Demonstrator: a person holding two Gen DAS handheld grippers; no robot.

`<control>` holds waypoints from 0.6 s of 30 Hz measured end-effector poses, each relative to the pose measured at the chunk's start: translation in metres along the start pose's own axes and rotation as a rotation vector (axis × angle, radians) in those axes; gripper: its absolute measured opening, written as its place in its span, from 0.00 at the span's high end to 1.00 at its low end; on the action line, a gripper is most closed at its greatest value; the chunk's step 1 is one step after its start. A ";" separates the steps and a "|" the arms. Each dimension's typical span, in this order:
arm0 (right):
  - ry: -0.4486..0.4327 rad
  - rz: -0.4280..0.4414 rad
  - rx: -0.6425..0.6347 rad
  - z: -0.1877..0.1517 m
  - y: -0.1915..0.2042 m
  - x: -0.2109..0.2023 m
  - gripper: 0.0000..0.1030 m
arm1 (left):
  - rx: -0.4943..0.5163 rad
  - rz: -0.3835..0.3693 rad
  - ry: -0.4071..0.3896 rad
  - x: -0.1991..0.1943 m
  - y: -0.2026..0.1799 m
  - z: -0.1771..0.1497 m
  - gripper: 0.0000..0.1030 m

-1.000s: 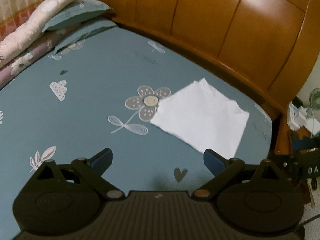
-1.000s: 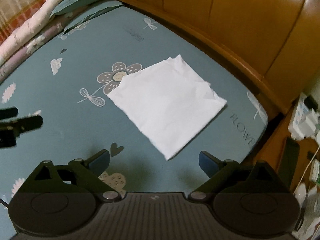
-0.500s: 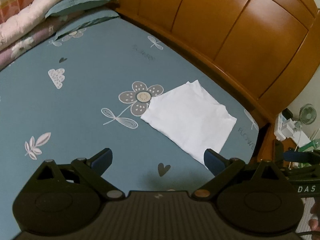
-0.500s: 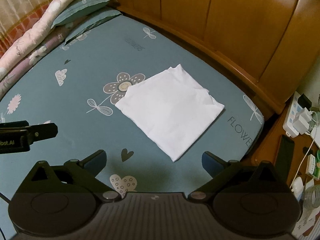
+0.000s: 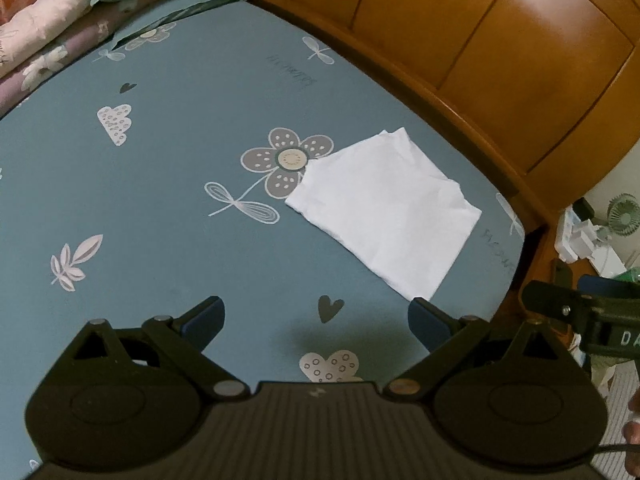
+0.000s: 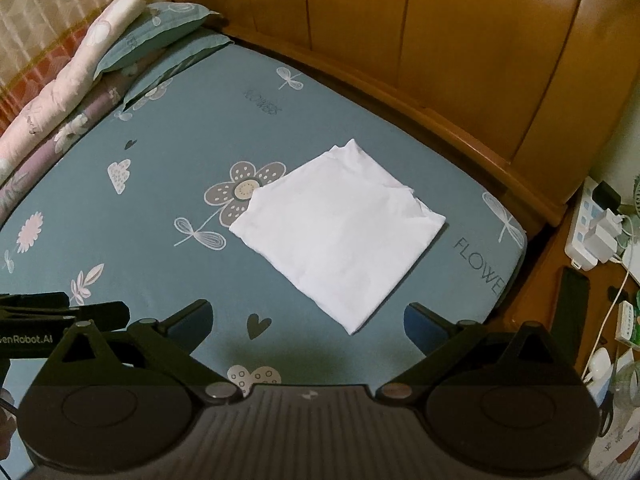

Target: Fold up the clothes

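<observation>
left wrist view is showing the left gripper (image 5: 316, 320) hanging over the bed with its blue-tipped fingers (image 5: 202, 318) spread wide apart and gripping nothing. a white folded garment (image 5: 384, 216) is lying flat on the teal patterned bedsheet (image 5: 160, 200), right of centre in the frame, its left corner touching a printed grey flower (image 5: 286, 164). a wooden headboard (image 5: 500, 52) is curving across the upper right, and stacked pillows and bedding (image 5: 80, 12) are sitting in the upper left. at the right edge, part of the other tool is poking in.

right wrist view is showing the right gripper (image 6: 308, 320) with its fingers likewise wide apart and empty, above the sheet. the garment is lying just past them at centre frame, well apart from both tips. a white power strip (image 6: 592, 228) with plugs is sitting at the right edge, beside the bed.
</observation>
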State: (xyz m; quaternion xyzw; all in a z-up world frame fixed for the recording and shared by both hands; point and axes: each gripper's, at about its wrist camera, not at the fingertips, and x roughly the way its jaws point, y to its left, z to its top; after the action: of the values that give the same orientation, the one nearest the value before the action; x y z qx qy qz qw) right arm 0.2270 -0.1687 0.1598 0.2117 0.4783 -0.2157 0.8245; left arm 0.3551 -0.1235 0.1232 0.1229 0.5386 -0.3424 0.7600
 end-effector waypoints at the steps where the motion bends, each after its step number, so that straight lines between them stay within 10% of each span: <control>1: 0.000 0.000 -0.001 0.000 0.000 0.000 0.00 | -0.001 0.004 0.002 0.000 0.000 0.001 0.05; 18: 0.010 -0.003 -0.011 0.006 0.001 0.005 0.00 | -0.012 0.027 0.046 0.009 -0.002 0.008 0.04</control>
State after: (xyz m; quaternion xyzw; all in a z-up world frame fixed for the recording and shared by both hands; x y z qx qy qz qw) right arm 0.2342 -0.1718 0.1589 0.2072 0.4840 -0.2133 0.8230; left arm 0.3613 -0.1328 0.1180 0.1334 0.5565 -0.3256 0.7527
